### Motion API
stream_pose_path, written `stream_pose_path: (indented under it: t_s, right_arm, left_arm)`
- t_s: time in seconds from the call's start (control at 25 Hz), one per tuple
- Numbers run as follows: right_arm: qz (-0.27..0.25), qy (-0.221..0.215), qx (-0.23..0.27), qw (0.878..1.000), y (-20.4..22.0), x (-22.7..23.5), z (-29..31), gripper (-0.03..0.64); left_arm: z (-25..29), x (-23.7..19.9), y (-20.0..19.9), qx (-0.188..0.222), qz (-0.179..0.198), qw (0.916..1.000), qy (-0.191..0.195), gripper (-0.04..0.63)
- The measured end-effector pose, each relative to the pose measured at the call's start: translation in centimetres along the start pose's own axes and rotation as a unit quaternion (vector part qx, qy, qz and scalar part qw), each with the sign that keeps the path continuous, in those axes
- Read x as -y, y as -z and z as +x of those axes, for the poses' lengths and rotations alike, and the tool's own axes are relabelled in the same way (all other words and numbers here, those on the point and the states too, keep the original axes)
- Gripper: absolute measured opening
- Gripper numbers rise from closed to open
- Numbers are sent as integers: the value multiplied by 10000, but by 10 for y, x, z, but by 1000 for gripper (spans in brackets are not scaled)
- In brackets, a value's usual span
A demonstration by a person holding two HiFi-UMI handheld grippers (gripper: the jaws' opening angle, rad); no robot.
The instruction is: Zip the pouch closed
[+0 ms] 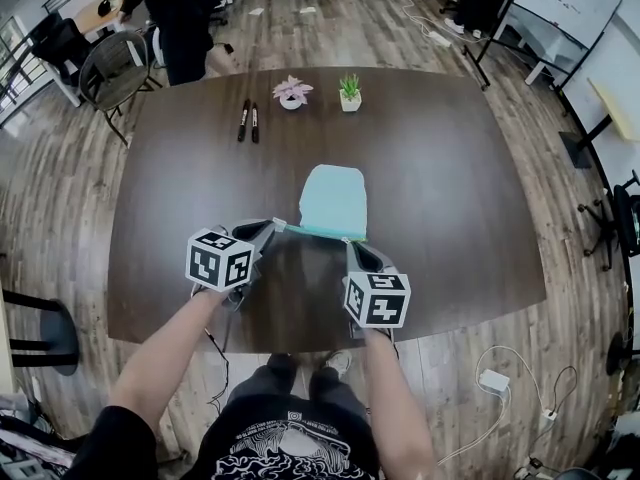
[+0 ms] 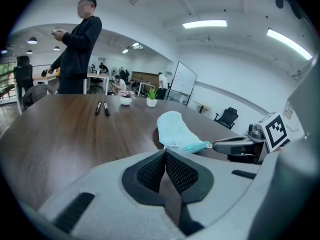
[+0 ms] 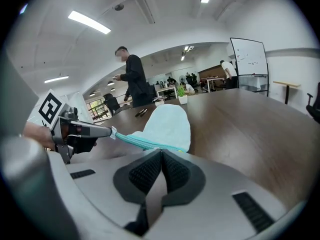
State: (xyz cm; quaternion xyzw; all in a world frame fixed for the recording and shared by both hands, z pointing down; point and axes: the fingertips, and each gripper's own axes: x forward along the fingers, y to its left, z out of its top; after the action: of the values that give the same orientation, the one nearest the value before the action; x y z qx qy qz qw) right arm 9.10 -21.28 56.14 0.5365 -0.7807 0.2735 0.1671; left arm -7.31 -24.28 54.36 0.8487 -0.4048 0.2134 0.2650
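Observation:
A light teal pouch (image 1: 333,198) lies flat on the dark wooden table (image 1: 450,188), its zipper edge (image 1: 318,232) facing me. My left gripper (image 1: 274,225) is shut at the zipper's left end; in the right gripper view its tip pinches the small white zipper pull (image 3: 114,132). My right gripper (image 1: 351,241) is shut on the pouch's right zipper end (image 2: 196,146). The teal zipper (image 3: 145,142) runs taut between the two tips. In each gripper's own view the jaws meet, left gripper (image 2: 165,153) and right gripper (image 3: 161,151), hiding what they pinch.
Two black markers (image 1: 248,120) and two small potted plants (image 1: 292,92) (image 1: 349,92) sit at the table's far side. A person (image 1: 180,18) stands beyond the far edge beside a chair (image 1: 112,68). The near table edge runs just below my grippers.

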Motion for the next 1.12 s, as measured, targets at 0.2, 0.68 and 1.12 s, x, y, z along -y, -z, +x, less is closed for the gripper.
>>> stream_pose_path:
  t_s: [0.2, 0.68, 1.12]
  right_arm:
    - [40, 56, -17, 10000, 1, 9, -3, 3]
    - [42, 107, -32, 9999, 2, 16, -3, 3]
    - [47, 105, -7, 9999, 1, 15, -5, 3]
  left_arm:
    - [-1, -9, 1, -12, -102, 9999, -112, 12]
    - [-1, -13, 4, -44, -109, 9998, -132, 12]
    - [-3, -13, 2, -38, -79, 9998, -181, 12]
